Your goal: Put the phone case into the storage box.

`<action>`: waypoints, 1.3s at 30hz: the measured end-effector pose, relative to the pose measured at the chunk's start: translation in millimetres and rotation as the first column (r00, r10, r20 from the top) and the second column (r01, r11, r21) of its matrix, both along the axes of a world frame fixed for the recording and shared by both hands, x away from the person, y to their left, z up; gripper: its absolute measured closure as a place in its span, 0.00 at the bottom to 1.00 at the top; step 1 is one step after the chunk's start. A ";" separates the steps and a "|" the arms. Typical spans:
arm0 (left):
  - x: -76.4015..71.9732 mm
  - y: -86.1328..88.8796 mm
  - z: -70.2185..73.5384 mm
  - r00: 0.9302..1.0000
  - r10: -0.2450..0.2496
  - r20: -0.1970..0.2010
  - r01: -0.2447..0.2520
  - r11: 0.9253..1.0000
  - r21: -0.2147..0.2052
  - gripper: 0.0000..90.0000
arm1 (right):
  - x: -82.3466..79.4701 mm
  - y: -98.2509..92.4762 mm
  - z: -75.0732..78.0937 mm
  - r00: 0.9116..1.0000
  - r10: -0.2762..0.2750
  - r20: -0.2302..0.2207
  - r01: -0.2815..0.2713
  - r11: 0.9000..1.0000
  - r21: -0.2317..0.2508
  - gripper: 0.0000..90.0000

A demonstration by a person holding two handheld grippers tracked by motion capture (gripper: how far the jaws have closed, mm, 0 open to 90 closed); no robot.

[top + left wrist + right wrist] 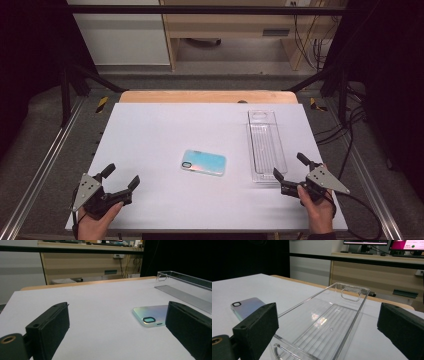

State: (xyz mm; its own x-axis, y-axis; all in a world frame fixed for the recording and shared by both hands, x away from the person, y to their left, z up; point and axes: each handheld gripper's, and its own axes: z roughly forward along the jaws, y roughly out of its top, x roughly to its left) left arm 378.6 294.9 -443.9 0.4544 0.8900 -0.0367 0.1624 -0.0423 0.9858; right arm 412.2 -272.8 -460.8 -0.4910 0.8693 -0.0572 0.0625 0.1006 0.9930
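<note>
High view: a white worktop [150,130] holds an iridescent phone case [203,162] lying flat near the middle and a long clear plastic tray [266,145] to its right. Left tongs [121,178] rest near the front left, jaws spread wide, holding nothing. Right tongs [289,167] sit just before the tray's near end, jaws wide apart and not gripping it.

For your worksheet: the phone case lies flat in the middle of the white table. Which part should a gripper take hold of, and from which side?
Probably across its two long edges, coming down from above. The phone case lies flat with its camera cut-out towards the left gripper, so only its thin edges offer purchase. Both the left gripper and the right gripper are open and apart from it; the clear tray stands beside it.
</note>
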 end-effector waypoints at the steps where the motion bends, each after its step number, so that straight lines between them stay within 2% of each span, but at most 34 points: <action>1: 1.4 -2.5 1.7 1.000 -0.010 -0.004 0.010 1.000 -0.001 0.06 | -0.1 -0.2 -0.2 1.000 0.000 -0.001 0.000 1.000 -0.002 0.04; 6: 12.7 -17.7 11.5 0.999 -0.021 -0.031 0.022 0.999 0.041 0.07 | -2.3 -1.5 0.5 1.000 -0.004 0.005 0.004 1.000 0.002 0.04; 10: 29.4 -30.7 18.9 0.997 -0.050 -0.066 0.053 0.997 0.047 0.09 | -2.0 -1.2 -0.4 1.000 -0.009 0.003 0.009 1.000 0.002 0.04; 11: 29.4 -30.7 18.9 0.997 -0.050 -0.066 0.053 0.997 0.047 0.09 | -2.0 -1.2 -0.4 1.000 -0.009 0.003 0.009 1.000 0.002 0.04; 12: 37.6 -37.8 23.6 0.994 -0.075 -0.080 0.080 0.996 0.051 0.10 | -2.1 -0.4 -0.6 1.000 -0.006 -0.001 0.006 1.000 0.000 0.04; 14: 46.2 -46.8 29.7 0.990 -0.108 -0.088 0.112 0.993 0.034 0.13 | -2.1 0.5 -0.7 1.000 -0.009 0.002 0.009 1.000 -0.002 0.04; 15: 46.2 -46.8 29.7 0.990 -0.108 -0.088 0.112 0.993 0.034 0.14 | -2.0 0.8 -1.1 1.000 -0.005 -0.004 0.005 1.000 -0.006 0.04; 16: 55.5 -56.6 37.9 0.984 -0.143 -0.107 0.141 0.990 -0.020 0.16 | -1.5 1.2 -1.3 1.000 -0.008 -0.006 0.008 1.000 -0.010 0.04; 17: 55.5 -56.6 37.9 0.984 -0.143 -0.107 0.141 0.990 -0.020 0.19 | -1.3 1.6 -0.9 1.000 -0.007 -0.005 0.007 1.000 -0.010 0.04; 18: 65.4 -66.4 46.5 0.984 -0.132 -0.118 0.130 0.991 -0.025 0.21 | -1.1 1.9 -0.1 1.000 -0.006 -0.002 0.006 1.000 -0.005 0.04; 19: 71.1 -70.4 50.0 0.982 -0.142 -0.121 0.138 0.990 -0.041 0.23 | -1.1 2.3 0.4 1.000 -0.004 -0.003 0.004 1.000 0.001 0.04; 20: 76.3 -74.5 53.0 0.982 -0.150 -0.119 0.147 0.989 -0.034 0.23 | -0.7 2.6 0.5 1.000 -0.001 0.001 0.001 1.000 0.002 0.04; 21: 81.2 -78.8 55.2 0.982 -0.148 -0.118 0.148 0.989 -0.006 0.25 | -0.5 3.1 0.5 1.000 -0.002 0.002 0.002 1.000 -0.001 0.04; 22: 86.2 -82.6 56.6 0.981 -0.149 -0.123 0.152 0.988 0.019 0.26 | -0.5 3.4 0.5 1.000 0.001 0.001 -0.001 1.000 -0.004 0.04; 24: 95.3 -89.9 56.7 0.977 -0.157 -0.143 0.164 0.986 0.041 0.28 | -0.7 4.0 0.6 1.000 0.003 0.002 -0.003 1.000 -0.006 0.04; 27: 105.1 -100.3 52.6 0.971 -0.158 -0.179 0.172 0.983 0.068 0.38 | -0.9 4.2 1.4 1.000 0.003 0.002 -0.003 1.000 -0.007 0.04; 29: 109.5 -107.4 48.7 0.968 -0.154 -0.198 0.175 0.980 0.097 0.48 | -0.4 4.4 1.5 1.000 0.006 0.005 -0.006 1.000 -0.006 0.04; 30: 111.8 -111.3 46.6 0.962 -0.168 -0.214 0.193 0.976 0.102 0.55 | -0.3 4.8 1.4 1.000 0.006 0.004 -0.006 1.000 -0.007 0.04; 31: 114.1 -114.8 44.7 0.960 -0.168 -0.224 0.198 0.974 0.115 0.60 | -0.4 5.0 1.3 1.000 0.004 0.002 -0.004 1.000 -0.009 0.04; 33: 116.0 -118.2 43.0 0.959 -0.162 -0.231 0.195 0.973 0.127 0.69 | -0.7 5.1 1.2 1.000 0.003 0.001 -0.003 1.000 -0.009 0.04; 34: 119.9 -123.4 40.2 0.956 -0.160 -0.246 0.199 0.970 0.139 0.76 | -1.6 5.4 1.1 1.000 -0.001 0.003 0.001 1.000 -0.010 0.04; 37: 123.9 -127.3 37.7 0.955 -0.147 -0.258 0.189 0.971 0.146 0.86 | -2.2 5.6 0.8 1.000 -0.007 0.004 0.007 1.000 -0.021 0.04; 38: 128.3 -129.6 36.3 0.951 -0.139 -0.277 0.180 0.975 0.128 0.88 | -2.6 5.3 0.7 1.000 -0.006 0.002 0.006 1.000 -0.018 0.04; 39: 130.4 -130.4 35.6 0.950 -0.138 -0.279 0.176 0.978 0.116 0.91 | -2.9 4.7 0.6 1.000 -0.006 0.004 0.006 1.000 -0.020 0.04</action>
State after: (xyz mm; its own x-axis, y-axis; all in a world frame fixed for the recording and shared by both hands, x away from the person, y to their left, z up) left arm 509.0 164.5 -408.3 0.5792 0.8131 -0.0582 0.3996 -0.2209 0.8897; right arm 409.3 -268.1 -460.1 -0.4856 0.8708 -0.0763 0.0591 0.1198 0.9910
